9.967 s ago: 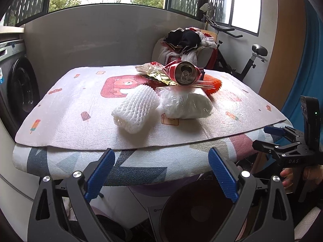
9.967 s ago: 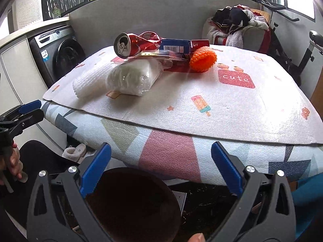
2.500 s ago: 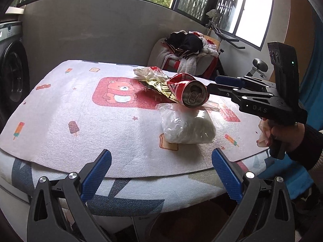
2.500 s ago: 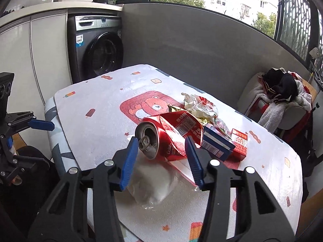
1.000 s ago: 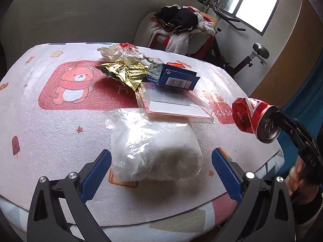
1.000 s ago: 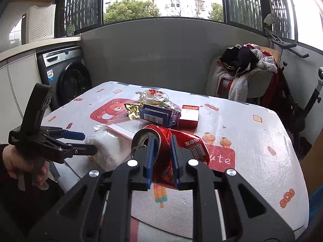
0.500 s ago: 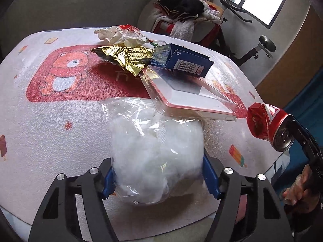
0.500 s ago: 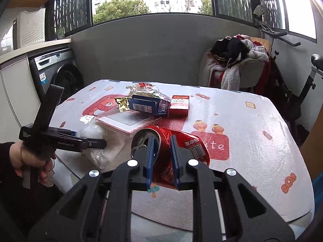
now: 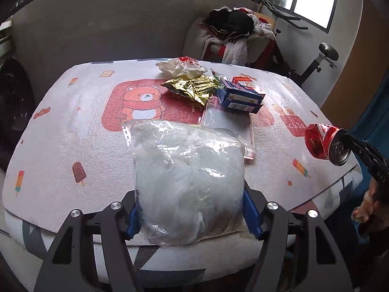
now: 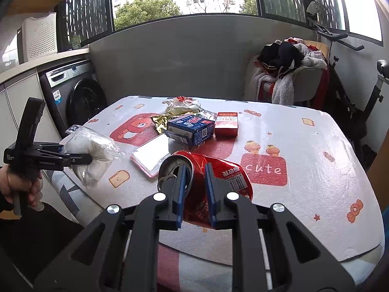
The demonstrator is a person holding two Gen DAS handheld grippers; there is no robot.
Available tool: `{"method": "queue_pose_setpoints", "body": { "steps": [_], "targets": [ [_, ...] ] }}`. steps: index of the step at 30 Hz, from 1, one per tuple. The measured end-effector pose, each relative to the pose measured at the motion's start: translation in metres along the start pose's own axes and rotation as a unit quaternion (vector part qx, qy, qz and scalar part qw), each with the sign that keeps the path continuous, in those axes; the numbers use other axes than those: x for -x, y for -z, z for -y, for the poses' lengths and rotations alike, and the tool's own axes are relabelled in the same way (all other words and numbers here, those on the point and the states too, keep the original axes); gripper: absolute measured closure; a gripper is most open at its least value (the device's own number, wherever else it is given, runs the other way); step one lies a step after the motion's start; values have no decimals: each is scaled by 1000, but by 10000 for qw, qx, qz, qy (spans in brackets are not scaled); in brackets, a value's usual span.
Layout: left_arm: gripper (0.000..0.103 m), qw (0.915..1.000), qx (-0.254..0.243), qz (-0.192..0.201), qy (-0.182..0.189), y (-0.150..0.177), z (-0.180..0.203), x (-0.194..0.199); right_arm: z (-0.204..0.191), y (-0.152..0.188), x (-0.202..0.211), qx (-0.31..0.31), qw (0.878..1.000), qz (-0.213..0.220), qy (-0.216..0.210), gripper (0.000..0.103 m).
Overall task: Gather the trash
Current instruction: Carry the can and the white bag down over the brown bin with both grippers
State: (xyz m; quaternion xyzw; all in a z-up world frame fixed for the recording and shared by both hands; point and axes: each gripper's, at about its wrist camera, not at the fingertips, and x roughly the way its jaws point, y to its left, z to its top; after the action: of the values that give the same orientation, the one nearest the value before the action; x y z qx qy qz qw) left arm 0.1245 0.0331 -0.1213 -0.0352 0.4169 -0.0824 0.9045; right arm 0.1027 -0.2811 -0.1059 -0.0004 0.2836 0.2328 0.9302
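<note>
My left gripper [image 9: 192,219] is shut on a clear plastic bag of white stuffing [image 9: 187,170], its blue pads pressing both sides; the bag hangs over the table's near edge. From the right wrist view the same bag [image 10: 94,150] shows in that gripper [image 10: 73,158] at the table's left corner. My right gripper [image 10: 194,172] is shut on a crushed red can [image 10: 226,170], held above the table's front. On the table lie a blue carton [image 9: 239,97], a gold wrapper [image 9: 192,87], a crumpled white wrapper [image 9: 180,67], a red box [image 10: 227,123] and a flat clear packet [image 9: 226,121].
The table [image 9: 73,121] carries a white mat with a bear print. A washing machine [image 10: 77,97] stands to its left. Behind it are a grey wall, a chair piled with clothes [image 10: 289,73] and an exercise bike [image 9: 325,56].
The left jaws closed on the bag of stuffing and drew it up and back off the flat packet, toward the near edge. The right gripper kept still with the can.
</note>
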Motion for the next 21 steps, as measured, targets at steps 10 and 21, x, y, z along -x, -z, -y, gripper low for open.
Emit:
{"method": "queue_pose_setpoints", "body": {
  "steps": [10,21],
  "targets": [
    [37,9995,75,169,250,28,9,40,-35,5,20,153,9997,-35,-186,84],
    [37,9989,13,250,395,71,23,84,-75,38,61,237,9983,-267,-459,84]
  ]
}}
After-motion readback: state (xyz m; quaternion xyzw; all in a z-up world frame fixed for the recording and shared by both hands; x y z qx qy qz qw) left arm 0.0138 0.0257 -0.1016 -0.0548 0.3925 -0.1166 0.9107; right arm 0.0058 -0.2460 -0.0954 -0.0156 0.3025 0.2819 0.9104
